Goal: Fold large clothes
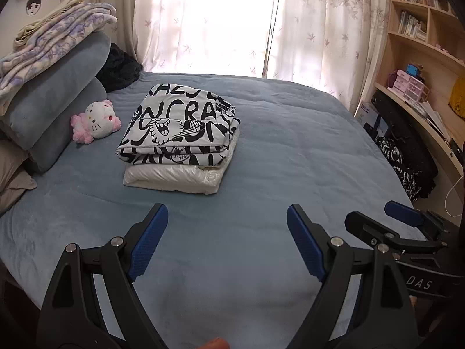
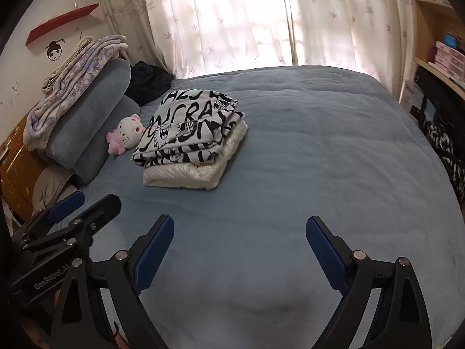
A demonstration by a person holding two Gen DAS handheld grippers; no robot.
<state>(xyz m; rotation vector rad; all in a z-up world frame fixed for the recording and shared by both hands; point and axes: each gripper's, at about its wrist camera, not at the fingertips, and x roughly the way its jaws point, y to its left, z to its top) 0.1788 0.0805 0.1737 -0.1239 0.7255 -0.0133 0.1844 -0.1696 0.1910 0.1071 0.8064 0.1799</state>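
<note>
A folded black-and-white printed garment lies on top of a folded white garment in the middle of the blue bed. The stack also shows in the right wrist view, with the white garment under it. My left gripper is open and empty, above the bed's near part, well short of the stack. My right gripper is open and empty, beside the left one. The right gripper shows at the right of the left wrist view; the left gripper shows at the left of the right wrist view.
Blue pillows with folded blankets are stacked at the bed's left. A pink-and-white plush toy lies beside them. A dark garment sits at the far left corner. Wooden shelves and a dark chair stand right. Curtains hang behind.
</note>
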